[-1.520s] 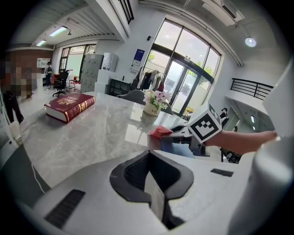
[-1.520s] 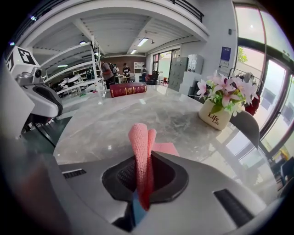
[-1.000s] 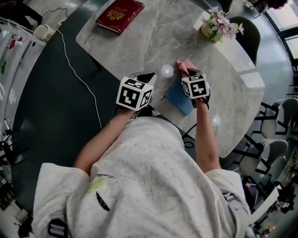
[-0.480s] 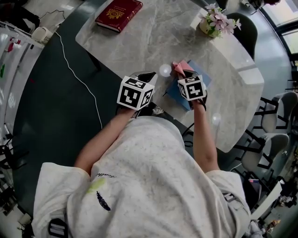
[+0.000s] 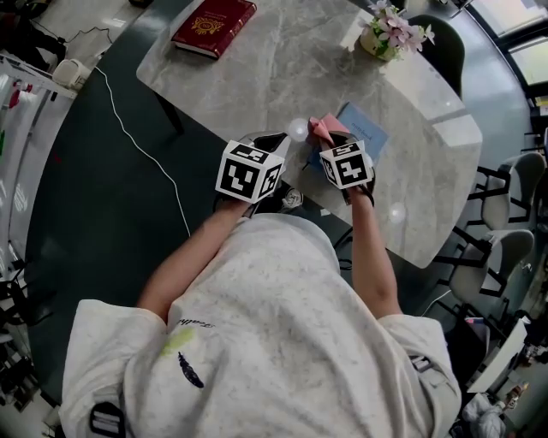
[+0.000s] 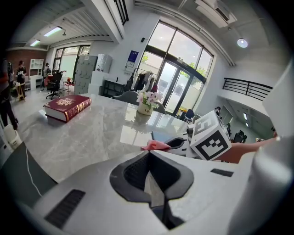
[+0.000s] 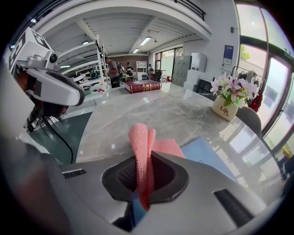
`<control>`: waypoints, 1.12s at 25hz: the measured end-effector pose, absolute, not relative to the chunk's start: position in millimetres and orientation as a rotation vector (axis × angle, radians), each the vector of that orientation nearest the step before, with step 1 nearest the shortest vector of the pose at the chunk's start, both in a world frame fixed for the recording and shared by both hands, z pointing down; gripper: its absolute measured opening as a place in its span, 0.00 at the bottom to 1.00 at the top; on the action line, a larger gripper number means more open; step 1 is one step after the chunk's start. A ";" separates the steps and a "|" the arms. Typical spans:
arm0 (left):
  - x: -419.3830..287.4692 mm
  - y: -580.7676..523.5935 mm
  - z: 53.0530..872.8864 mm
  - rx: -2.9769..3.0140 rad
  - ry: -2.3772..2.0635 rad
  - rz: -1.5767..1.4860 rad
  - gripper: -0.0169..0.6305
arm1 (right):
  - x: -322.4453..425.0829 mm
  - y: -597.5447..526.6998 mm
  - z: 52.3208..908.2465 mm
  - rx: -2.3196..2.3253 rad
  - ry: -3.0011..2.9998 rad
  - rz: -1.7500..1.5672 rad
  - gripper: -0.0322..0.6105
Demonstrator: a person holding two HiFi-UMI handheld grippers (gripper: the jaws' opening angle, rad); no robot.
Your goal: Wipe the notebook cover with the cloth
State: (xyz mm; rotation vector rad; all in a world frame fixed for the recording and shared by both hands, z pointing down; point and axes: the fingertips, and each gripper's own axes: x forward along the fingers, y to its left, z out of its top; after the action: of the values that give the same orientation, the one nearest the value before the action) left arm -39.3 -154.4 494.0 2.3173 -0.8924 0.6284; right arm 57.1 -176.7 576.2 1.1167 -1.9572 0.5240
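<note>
A blue notebook [image 5: 366,128] lies flat on the grey marble table [image 5: 282,68], near its front edge. My right gripper [image 5: 330,139] hangs over the notebook's near-left part, shut on a folded pink cloth [image 5: 319,127]. In the right gripper view the cloth [image 7: 141,142] stands up between the jaws, with its loose end on the notebook [image 7: 209,160]. My left gripper [image 5: 272,144] is shut and holds nothing, just left of the notebook at the table edge. From the left gripper view I see the cloth [image 6: 156,146] and the right gripper's marker cube [image 6: 210,136].
A red hardback book [image 5: 214,26] lies at the table's far left corner. A white flower pot [image 5: 381,36] stands at the far right. A white cable [image 5: 141,137] runs across the dark floor on the left. Chairs [image 5: 505,222] stand to the right.
My right gripper has drawn the pink cloth back across the notebook towards its near-left part, uncovering more of the blue cover on the far right. The left gripper has stayed put.
</note>
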 end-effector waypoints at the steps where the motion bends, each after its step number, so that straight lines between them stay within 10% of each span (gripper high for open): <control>1: -40.5 -152.5 493.4 2.321 -0.889 0.628 0.04 | 55.4 -173.7 576.1 1.119 -1.956 0.525 0.07; 28: -74.8 -99.4 479.6 2.428 -0.724 0.564 0.04 | -0.2 -94.4 555.7 1.291 -1.911 0.560 0.07</control>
State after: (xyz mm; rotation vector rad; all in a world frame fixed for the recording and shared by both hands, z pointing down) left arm -74.8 -99.4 479.6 2.4277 -0.7242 0.5638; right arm -0.2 -94.4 555.7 1.2907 -1.9112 0.5600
